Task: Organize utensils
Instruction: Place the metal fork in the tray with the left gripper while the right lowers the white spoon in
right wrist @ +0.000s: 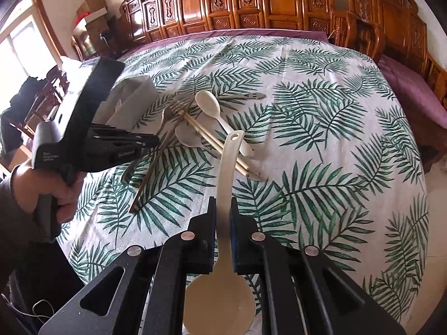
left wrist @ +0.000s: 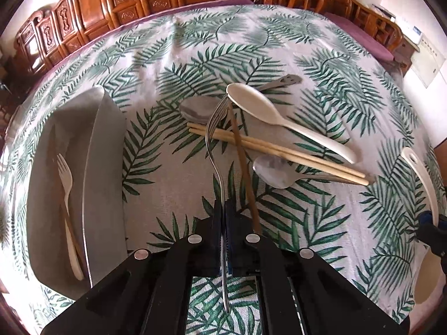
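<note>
My left gripper [left wrist: 223, 205] is shut on a metal fork [left wrist: 212, 131], held above the table with its tines pointing away; it also shows in the right wrist view [right wrist: 164, 120]. My right gripper [right wrist: 222, 203] is shut on the handle of a white ladle-like spoon [right wrist: 226, 167], bowl toward the camera; it also shows in the left wrist view [left wrist: 421, 178]. On the leaf-print tablecloth lies a pile: a white spoon [left wrist: 279, 117], a pair of chopsticks [left wrist: 279, 150], two metal spoons [left wrist: 276, 171] [left wrist: 195, 109], and a brown stick [left wrist: 243, 162]. A grey divided tray [left wrist: 106, 167] at left holds a white fork [left wrist: 65, 178].
A small metal utensil with holes [left wrist: 285, 81] lies behind the pile. Carved wooden furniture [right wrist: 251, 2] and chairs line the far side of the table. The table edge with purple cloth [right wrist: 405, 83] is at the right.
</note>
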{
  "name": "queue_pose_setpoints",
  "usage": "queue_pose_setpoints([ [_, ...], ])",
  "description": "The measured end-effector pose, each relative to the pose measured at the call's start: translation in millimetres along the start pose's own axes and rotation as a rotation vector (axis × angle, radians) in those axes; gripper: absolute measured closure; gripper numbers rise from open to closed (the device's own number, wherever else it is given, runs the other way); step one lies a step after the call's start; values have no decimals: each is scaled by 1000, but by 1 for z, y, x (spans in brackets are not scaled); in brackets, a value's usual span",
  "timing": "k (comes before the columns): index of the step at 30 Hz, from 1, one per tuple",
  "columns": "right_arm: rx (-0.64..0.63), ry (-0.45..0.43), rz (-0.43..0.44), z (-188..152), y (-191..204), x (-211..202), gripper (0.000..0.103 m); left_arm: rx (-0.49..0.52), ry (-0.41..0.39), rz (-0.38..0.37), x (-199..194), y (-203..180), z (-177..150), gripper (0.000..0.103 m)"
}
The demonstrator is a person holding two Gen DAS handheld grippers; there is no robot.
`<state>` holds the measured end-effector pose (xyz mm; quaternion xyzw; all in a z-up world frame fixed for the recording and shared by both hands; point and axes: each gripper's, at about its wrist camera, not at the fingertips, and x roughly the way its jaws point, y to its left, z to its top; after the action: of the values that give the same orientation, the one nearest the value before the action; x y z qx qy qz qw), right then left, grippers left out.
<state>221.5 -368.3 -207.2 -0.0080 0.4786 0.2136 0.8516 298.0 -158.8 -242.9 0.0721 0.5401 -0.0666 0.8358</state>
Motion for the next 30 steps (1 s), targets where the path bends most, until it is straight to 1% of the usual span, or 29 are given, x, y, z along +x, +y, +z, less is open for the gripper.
queue_pose_setpoints([
  [5, 11, -15, -20, 12, 9, 0, 92, 19, -58, -35, -26, 6, 3, 101],
  [8, 9, -23, -26, 26, 20, 1, 92, 20, -88, -63, -42, 14, 5, 101],
  [12, -14, -32, -29, 48, 42, 8, 93, 2, -135, -101, -67, 40, 8, 101],
  [17, -44, -48, -10, 78, 80, 21, 92, -23, -180, -113, -89, 81, 9, 101],
  [20, -66, -53, 8, 95, 107, 31, 92, -41, -193, -105, -92, 107, 8, 101],
  [24, -90, -47, 30, 109, 137, 46, 93, -84, -190, -101, -85, 141, 3, 101],
  [30, -118, -35, 42, 126, 168, 62, 92, -124, -180, -100, -74, 172, -6, 101],
])
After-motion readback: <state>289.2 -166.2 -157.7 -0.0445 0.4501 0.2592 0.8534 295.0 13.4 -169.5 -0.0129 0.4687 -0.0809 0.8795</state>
